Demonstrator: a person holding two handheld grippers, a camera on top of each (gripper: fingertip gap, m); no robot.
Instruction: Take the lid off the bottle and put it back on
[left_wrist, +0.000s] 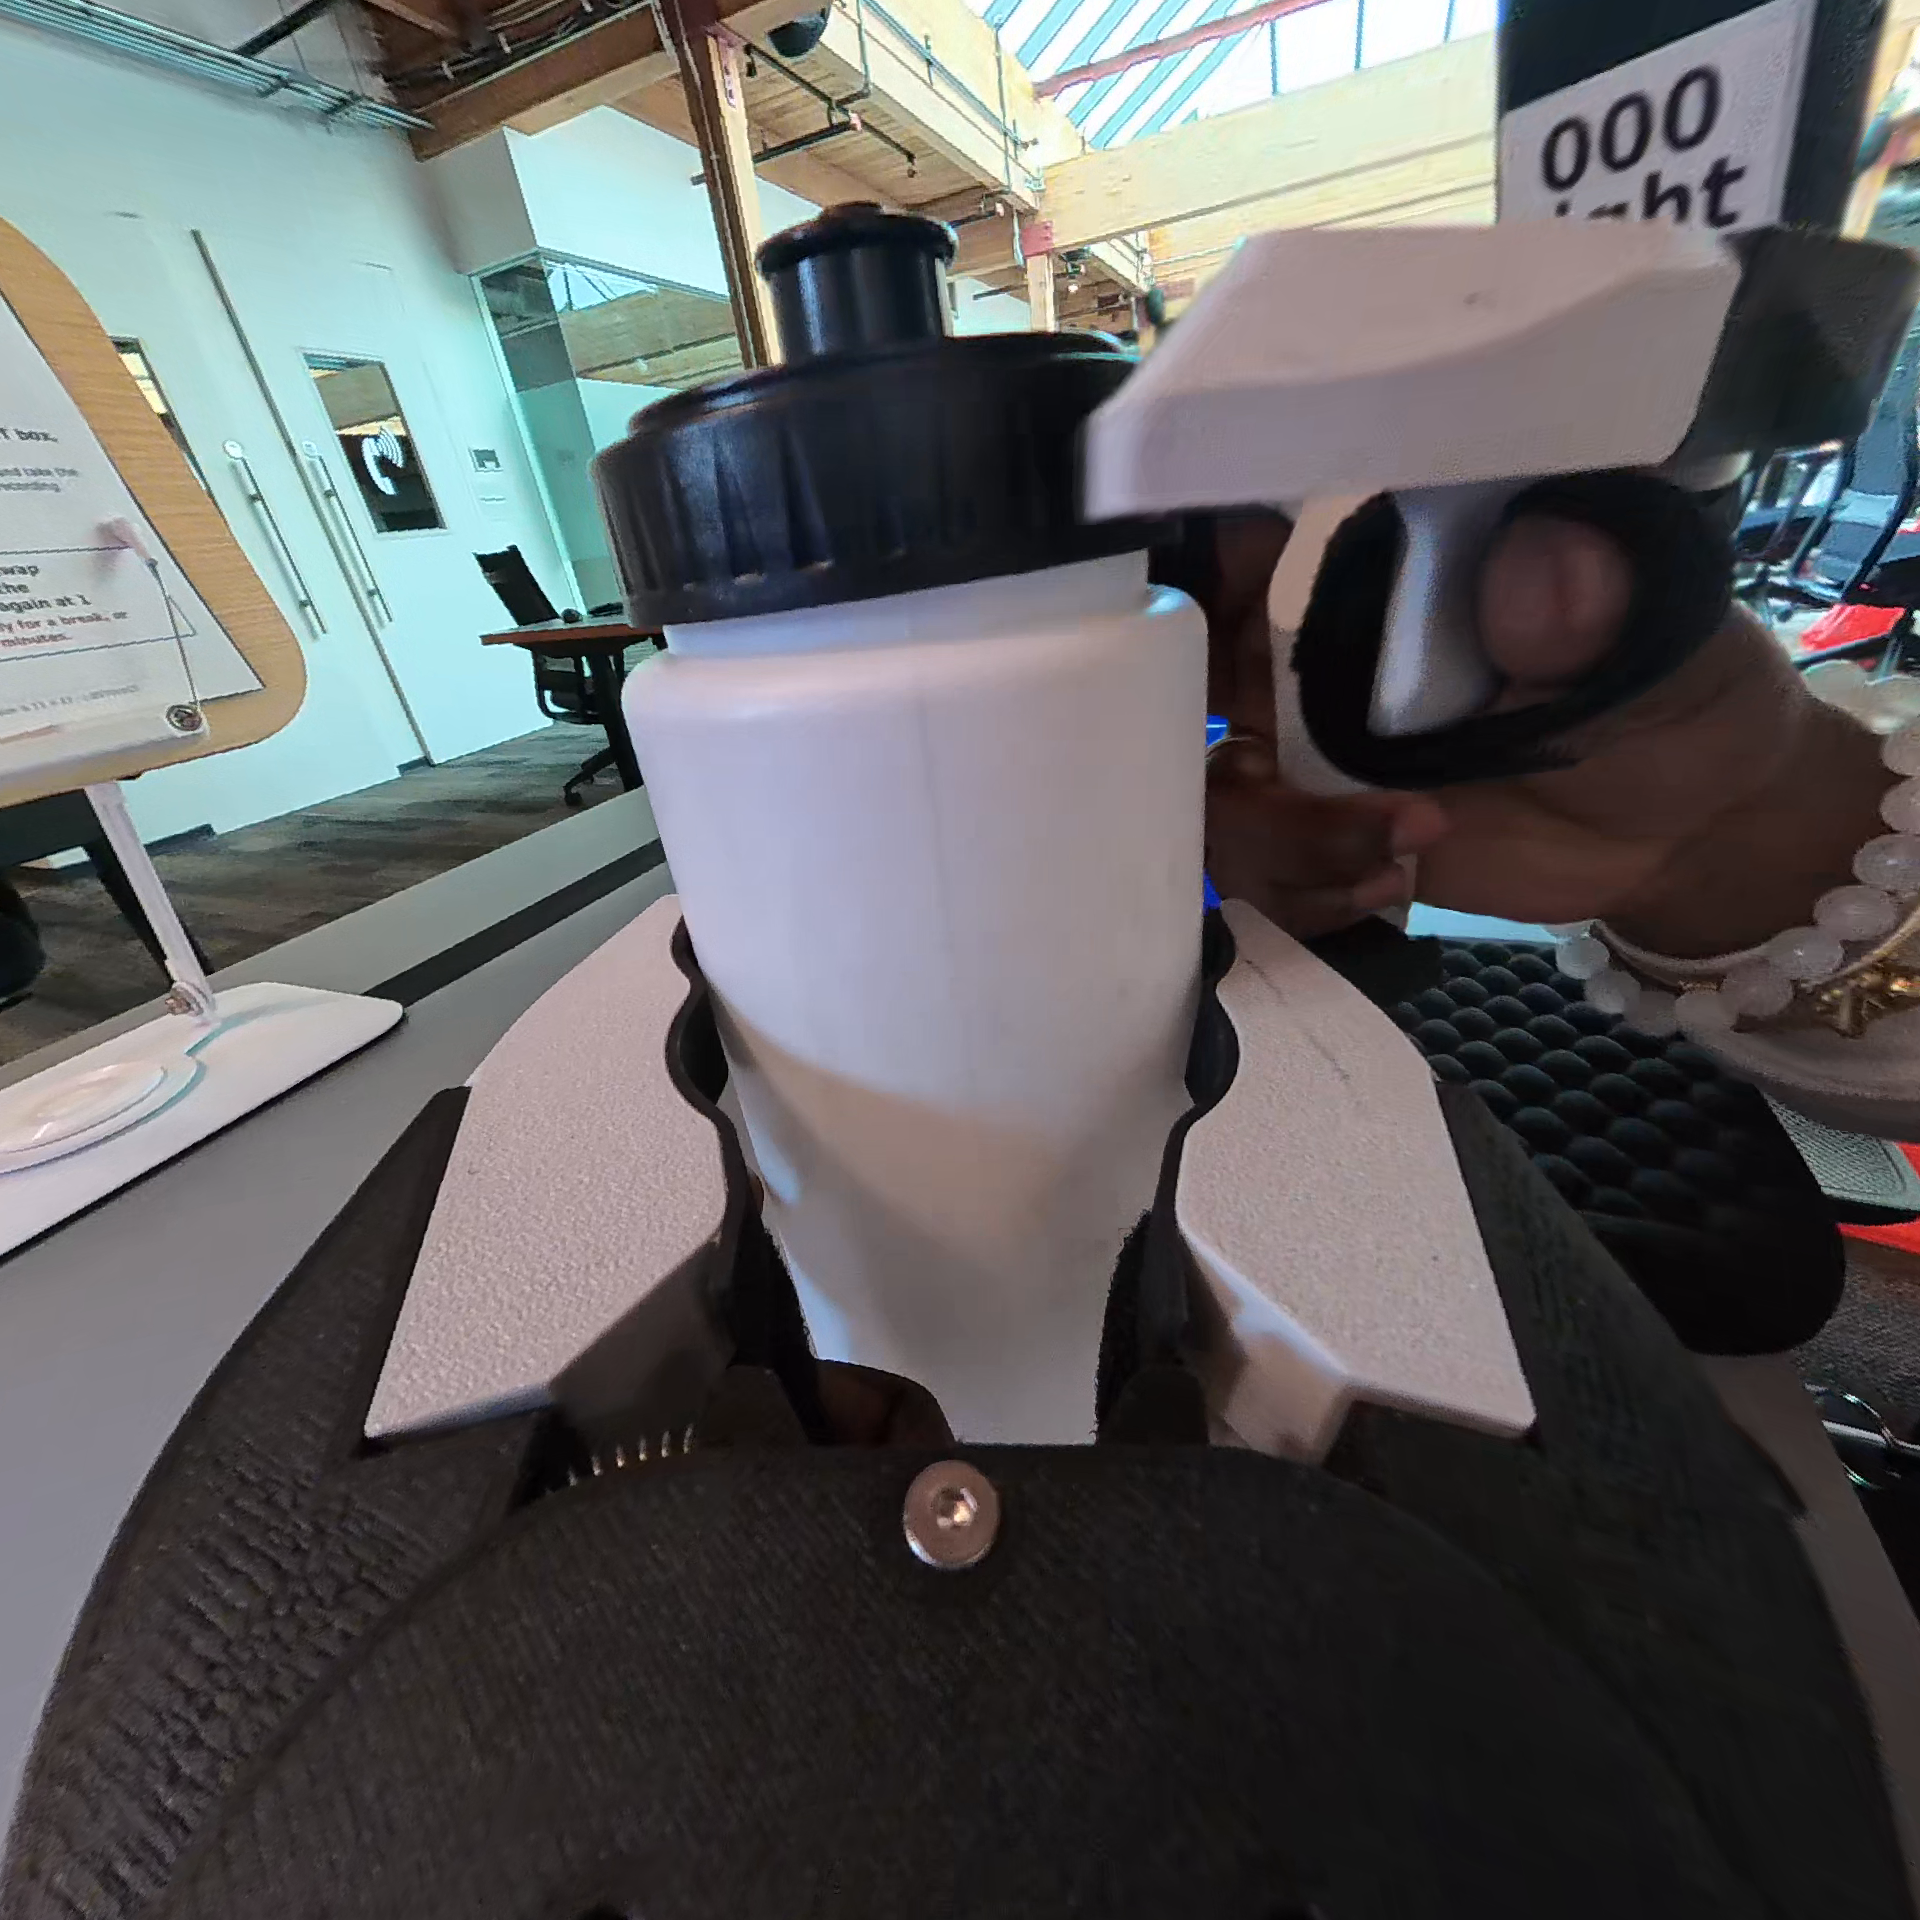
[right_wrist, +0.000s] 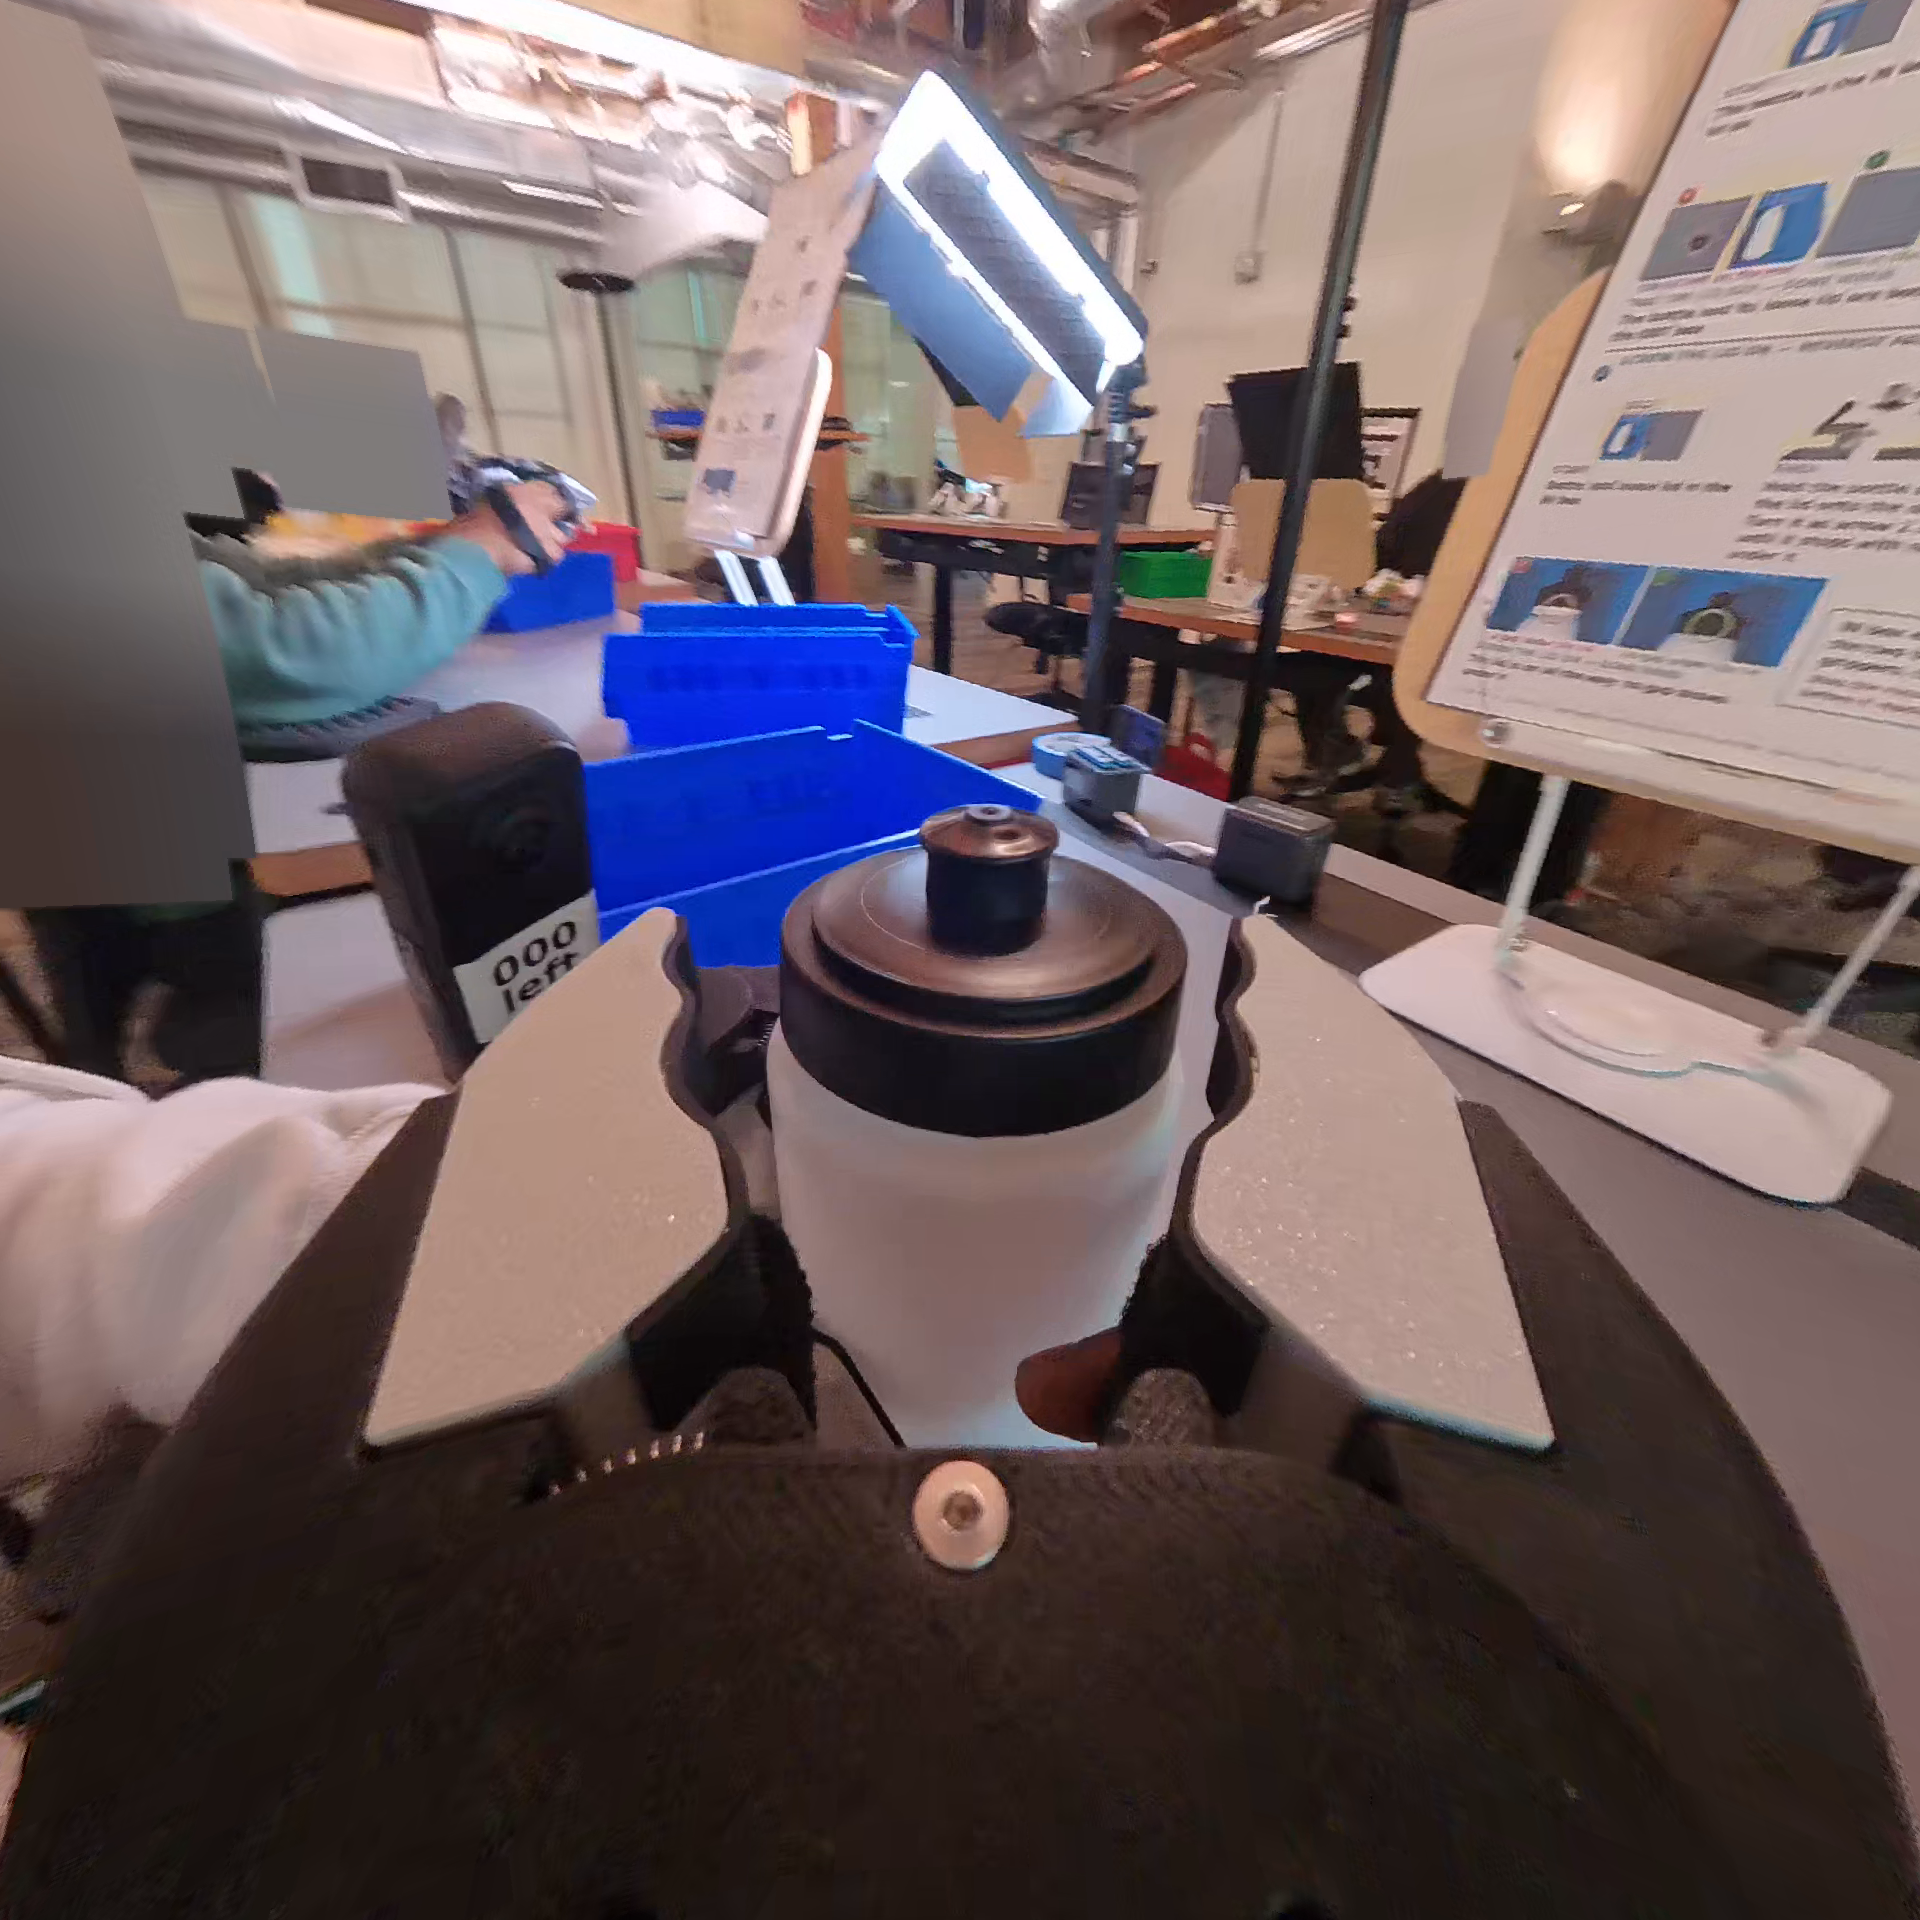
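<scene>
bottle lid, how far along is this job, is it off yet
Done: the left gripper is shut on the white bottle, holding it upright. In hand: the right gripper sits open either side of the black lid, not clamped. The lid sits on the neck; whether it has already been off once cannot be told. Left: at least gripping and turning the lid.

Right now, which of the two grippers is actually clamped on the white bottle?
The left gripper: its jaws press the bottle body. The right gripper sits open around the lid.
</scene>
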